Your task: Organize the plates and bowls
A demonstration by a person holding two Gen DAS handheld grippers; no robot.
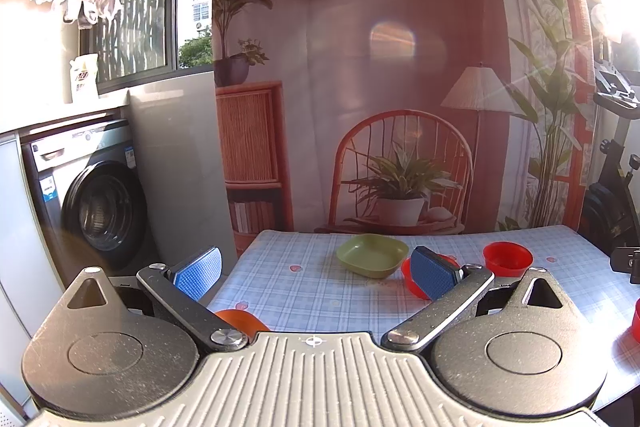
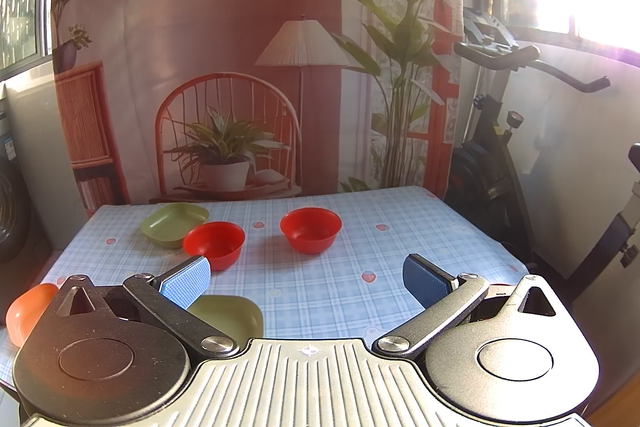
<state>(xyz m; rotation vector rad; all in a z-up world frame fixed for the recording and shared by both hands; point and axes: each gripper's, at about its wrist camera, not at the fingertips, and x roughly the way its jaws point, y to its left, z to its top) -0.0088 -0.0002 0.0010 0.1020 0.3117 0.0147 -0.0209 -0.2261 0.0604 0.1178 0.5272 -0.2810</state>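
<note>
A green square plate (image 1: pixel 372 254) (image 2: pixel 175 224) lies at the far side of the checked table (image 1: pixel 320 291) (image 2: pixel 340 279). A red bowl (image 2: pixel 214 243) stands just in front of it; in the left wrist view it (image 1: pixel 409 277) is partly hidden by my finger. A second red bowl (image 1: pixel 507 258) (image 2: pixel 311 229) stands to the right. Another green plate (image 2: pixel 232 317) and an orange bowl (image 2: pixel 28 311) (image 1: pixel 240 321) sit near the front. My left gripper (image 1: pixel 316 273) and right gripper (image 2: pixel 306 283) are both open, empty, above the table's near side.
A washing machine (image 1: pixel 92 203) stands left of the table. An exercise bike (image 2: pixel 512 131) stands at the right. A printed backdrop (image 1: pixel 360 67) hangs behind the far edge. A red object (image 1: pixel 636 319) sits at the right edge of the left wrist view.
</note>
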